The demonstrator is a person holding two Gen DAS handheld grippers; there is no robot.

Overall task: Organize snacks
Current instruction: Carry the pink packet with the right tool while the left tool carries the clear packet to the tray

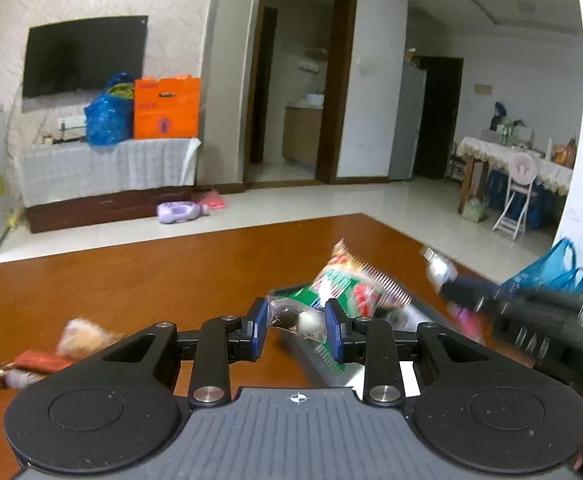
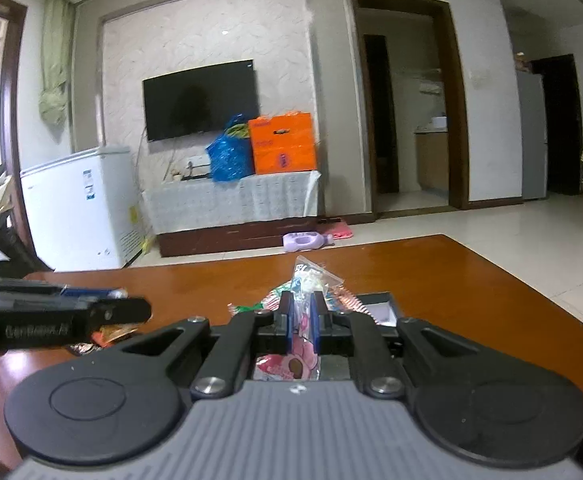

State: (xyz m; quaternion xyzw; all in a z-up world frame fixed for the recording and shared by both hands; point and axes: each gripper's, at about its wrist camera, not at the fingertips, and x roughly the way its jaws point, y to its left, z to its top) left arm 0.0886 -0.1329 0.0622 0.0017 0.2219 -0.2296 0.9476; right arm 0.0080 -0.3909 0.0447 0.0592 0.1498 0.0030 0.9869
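Note:
My left gripper [image 1: 296, 322] is shut on a clear packet with a dark and a white sweet [image 1: 297, 320], held over the grey box [image 1: 327, 364] on the brown table [image 1: 131, 280]. A green and red snack bag [image 1: 351, 284] leans in the box behind it. My right gripper [image 2: 302, 314] is shut on a pink and clear snack packet [image 2: 305, 300] above the same box [image 2: 383, 310]. The right gripper also shows blurred at the right of the left wrist view [image 1: 451, 280], and the left gripper at the left of the right wrist view [image 2: 103, 308].
Loose snacks [image 1: 51, 352] lie on the table at the left. A blue plastic bag [image 1: 551, 268] hangs at the table's right edge. Beyond the table are tiled floor, a TV cabinet [image 1: 107, 172], a white freezer [image 2: 79, 208] and a dining table [image 1: 511, 160].

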